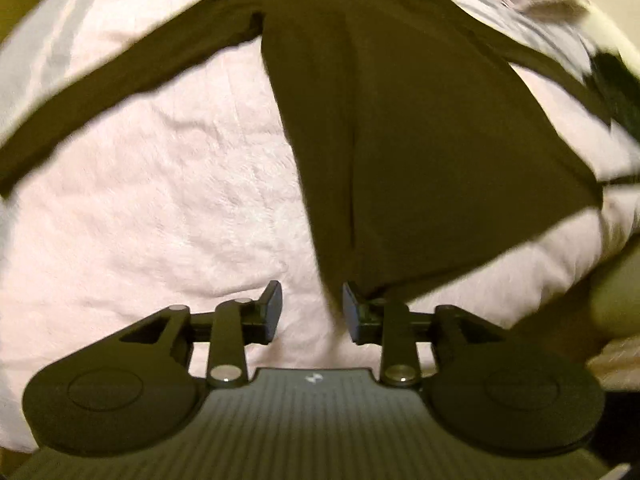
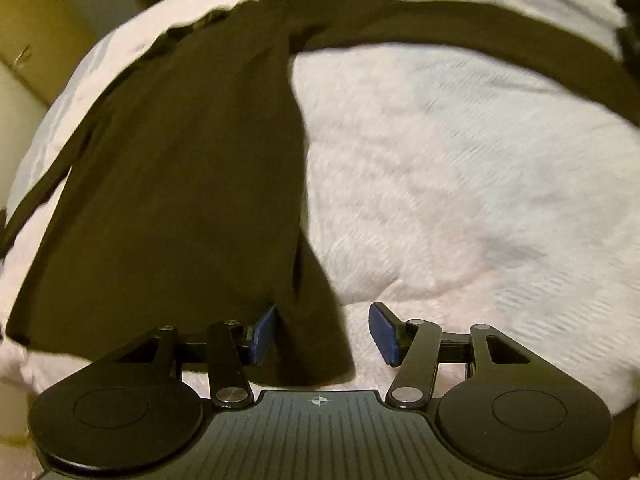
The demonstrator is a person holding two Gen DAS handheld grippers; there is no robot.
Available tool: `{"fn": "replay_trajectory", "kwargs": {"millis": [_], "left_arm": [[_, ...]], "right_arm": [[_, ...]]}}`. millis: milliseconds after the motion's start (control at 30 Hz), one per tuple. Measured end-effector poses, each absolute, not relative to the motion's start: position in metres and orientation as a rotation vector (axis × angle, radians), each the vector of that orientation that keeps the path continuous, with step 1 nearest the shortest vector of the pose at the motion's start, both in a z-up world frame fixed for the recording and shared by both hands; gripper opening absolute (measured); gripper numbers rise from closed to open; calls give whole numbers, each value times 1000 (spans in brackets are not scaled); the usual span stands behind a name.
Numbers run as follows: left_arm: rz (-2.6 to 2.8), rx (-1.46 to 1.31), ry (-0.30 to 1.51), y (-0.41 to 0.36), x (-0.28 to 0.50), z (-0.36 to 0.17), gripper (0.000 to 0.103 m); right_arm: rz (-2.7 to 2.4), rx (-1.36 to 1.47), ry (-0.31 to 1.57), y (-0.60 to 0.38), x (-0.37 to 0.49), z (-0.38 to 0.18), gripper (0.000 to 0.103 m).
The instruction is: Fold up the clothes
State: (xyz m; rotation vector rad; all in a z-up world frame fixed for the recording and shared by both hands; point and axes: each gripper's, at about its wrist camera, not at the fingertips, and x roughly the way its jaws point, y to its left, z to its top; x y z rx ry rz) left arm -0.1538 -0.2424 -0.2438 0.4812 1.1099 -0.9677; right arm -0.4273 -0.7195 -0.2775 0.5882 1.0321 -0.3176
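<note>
- I see a bed covered by a pale pink fuzzy blanket [image 1: 160, 208], wrinkled and quilted-looking, filling most of both wrist views.
- Off the blanket's left edge in my right wrist view stands a yellowish-tan cardboard box [image 2: 38, 36] beside a pale wall; the rest of the room is too blurred for me to tell.
- The dark long-sleeved shirt [image 1: 400, 140] lies flat on the blanket, neckline at the far end, hem toward me, both sleeves spread outward to the sides.
- My left hand-held gripper [image 1: 312, 312] sits low at the shirt's near left hem corner, pointing forward along the bed. Its pads are apart with pink blanket showing between them; the right pad [image 1: 352, 308] touches the hem edge, nothing clamped.
- My right hand-held gripper [image 2: 324, 336] sits at the near right hem corner, also pointing up the bed. Its blue pads [image 2: 382, 332] are spread wide, and the shirt's corner lies in the gap between them, against the left pad but not pinched.
- Both views are motion-blurred toward the edges.
</note>
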Motion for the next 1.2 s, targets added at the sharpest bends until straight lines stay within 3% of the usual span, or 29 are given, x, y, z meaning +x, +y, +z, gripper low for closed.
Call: {"fn": "replay_trajectory", "kwargs": {"millis": [67, 167, 200, 233, 433, 1200], "left_arm": [[-957, 492, 1191, -257, -148, -260, 30], [-942, 500, 1281, -273, -142, -277, 24], [-956, 485, 1301, -275, -140, -277, 7], [-977, 473, 1313, -276, -141, -276, 0], [-998, 526, 1288, -267, -147, -264, 0], [-993, 492, 1313, -261, -133, -265, 0]], "right_arm": [[-290, 599, 1067, -719, -426, -287, 54], [-255, 647, 1115, -723, -423, -293, 5], [-242, 659, 1131, -726, -422, -293, 3], [-227, 660, 1144, -728, -420, -290, 3], [-178, 602, 1220, -731, -428, -266, 1], [-149, 455, 1353, -743, -424, -268, 1]]}}
